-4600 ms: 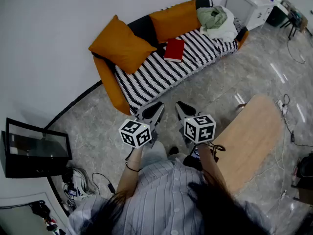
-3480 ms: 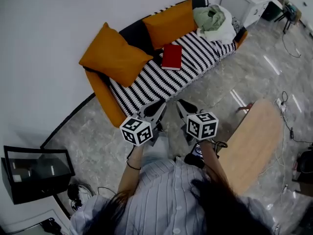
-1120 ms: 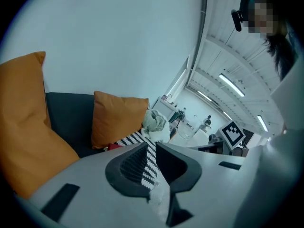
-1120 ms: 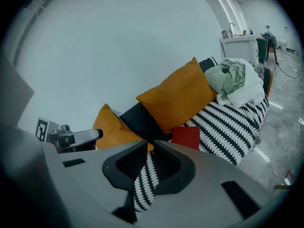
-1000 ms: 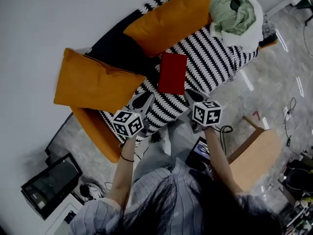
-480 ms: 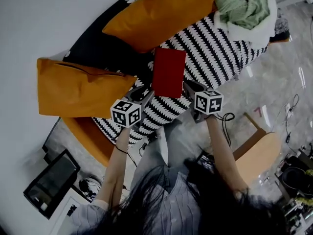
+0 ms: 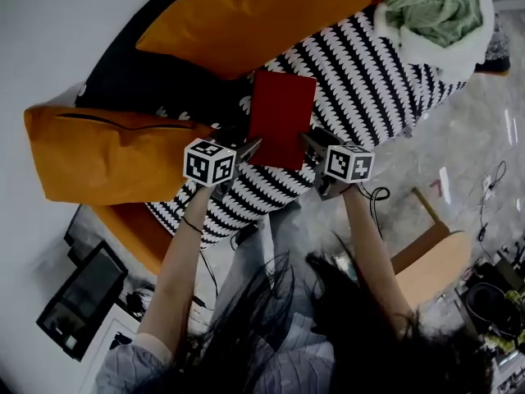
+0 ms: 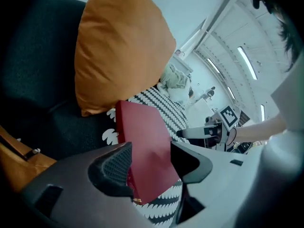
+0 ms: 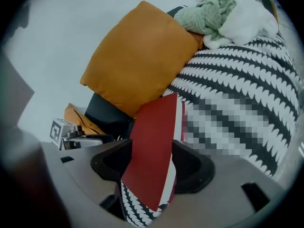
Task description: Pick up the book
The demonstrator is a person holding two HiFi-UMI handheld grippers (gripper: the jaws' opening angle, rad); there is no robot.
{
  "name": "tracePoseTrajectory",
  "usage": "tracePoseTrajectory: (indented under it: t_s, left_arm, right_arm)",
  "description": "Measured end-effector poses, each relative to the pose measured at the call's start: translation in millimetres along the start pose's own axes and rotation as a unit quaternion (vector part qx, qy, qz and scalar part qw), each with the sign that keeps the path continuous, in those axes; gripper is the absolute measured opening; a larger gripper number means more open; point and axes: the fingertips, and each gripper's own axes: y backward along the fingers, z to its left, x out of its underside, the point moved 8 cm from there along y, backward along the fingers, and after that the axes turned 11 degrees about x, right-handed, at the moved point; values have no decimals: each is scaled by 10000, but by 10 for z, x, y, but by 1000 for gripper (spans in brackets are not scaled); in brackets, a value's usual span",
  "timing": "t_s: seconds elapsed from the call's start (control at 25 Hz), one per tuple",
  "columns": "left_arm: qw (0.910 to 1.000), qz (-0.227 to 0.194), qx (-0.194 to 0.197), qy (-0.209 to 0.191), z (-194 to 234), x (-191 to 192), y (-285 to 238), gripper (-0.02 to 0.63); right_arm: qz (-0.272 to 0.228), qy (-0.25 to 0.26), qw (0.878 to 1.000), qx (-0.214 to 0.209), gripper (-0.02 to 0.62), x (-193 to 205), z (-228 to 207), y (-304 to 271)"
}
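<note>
My left tool [image 7: 246, 148] and my right tool [image 7: 310, 143] are opening, each with a near corner of the red book [image 7: 281, 120] between its jaws. The book lies flat near the front edge of the sofa [image 7: 369, 64].

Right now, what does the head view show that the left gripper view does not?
Only the head view: the grey marble floor, the light wooden table and the dark monitor. Only the left gripper view: ceiling strip lights, and the left gripper with its jaws opening astride the corner of the flat red book. Both: that book, the black-and-white striped sofa cover and the big orange cushion.
</note>
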Motion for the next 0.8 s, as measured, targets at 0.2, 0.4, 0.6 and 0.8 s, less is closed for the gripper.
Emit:
tracePoseTrajectory:
  t_s: [0.2,0.4,0.6,0.8]
  left_arm:
    - [9987,278,15,418,349,134,-192,297]
    - [9959,198,143,875,501,245,-315,310]
    - [9942,355,224,987,605,330,-476,310]
    - [9947,360,396,881,617,375,-546,308]
  right_arm:
    - [159,-223,9996,77,271,21,-152,-260]
    - [392,-316,9987,104,281,47,-258,-410]
    - [615,-205,9979,77,281,112,-287,-545]
    - [669,-531,9963,-71,279,153,-211,-610]
